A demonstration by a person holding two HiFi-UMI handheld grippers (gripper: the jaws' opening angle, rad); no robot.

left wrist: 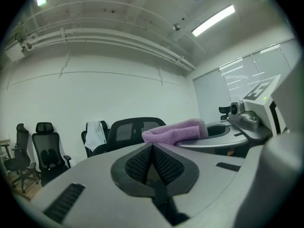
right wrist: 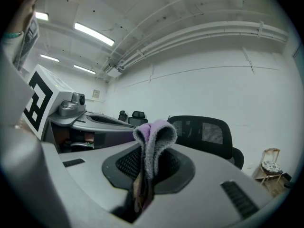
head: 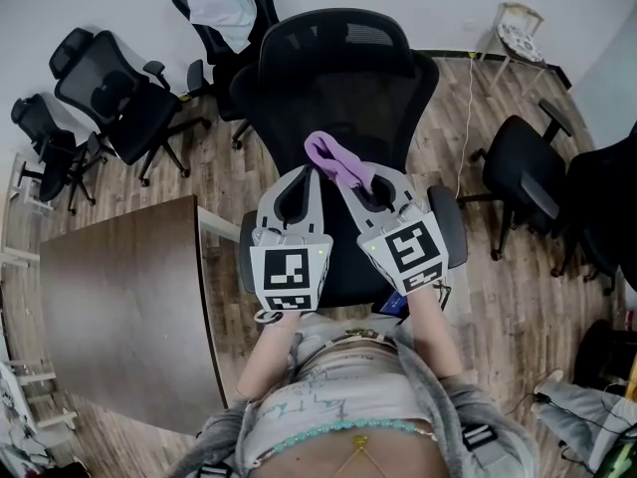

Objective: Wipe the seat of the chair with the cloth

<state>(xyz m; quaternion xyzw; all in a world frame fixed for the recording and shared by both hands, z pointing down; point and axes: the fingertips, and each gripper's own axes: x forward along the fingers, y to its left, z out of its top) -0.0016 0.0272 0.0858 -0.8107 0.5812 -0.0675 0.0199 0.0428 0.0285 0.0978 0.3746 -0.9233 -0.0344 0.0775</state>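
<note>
The jaws of the right gripper [right wrist: 145, 172] are clamping a purple cloth [right wrist: 153, 136] between them, its folded end looping up just above the fingertips. The jaws of the left gripper [left wrist: 152, 158] are pressing together on nothing, with the cloth lying just beyond their tips and to the right. Seen from the head camera, both grippers are hanging over the seat [head: 343, 259] of a black mesh chair [head: 338, 88], tips converging, and the cloth is poking out past them toward the backrest. Only that view is showing the seat beneath the fingers and the wooden table [head: 129, 307] off to the left gripper's side. The gripper views are catching the backrest alone. The left one is also taking in a white garment [left wrist: 96, 133] draped over another chair, and the right one a small cushioned chair [right wrist: 271, 166] by the far wall.
</note>
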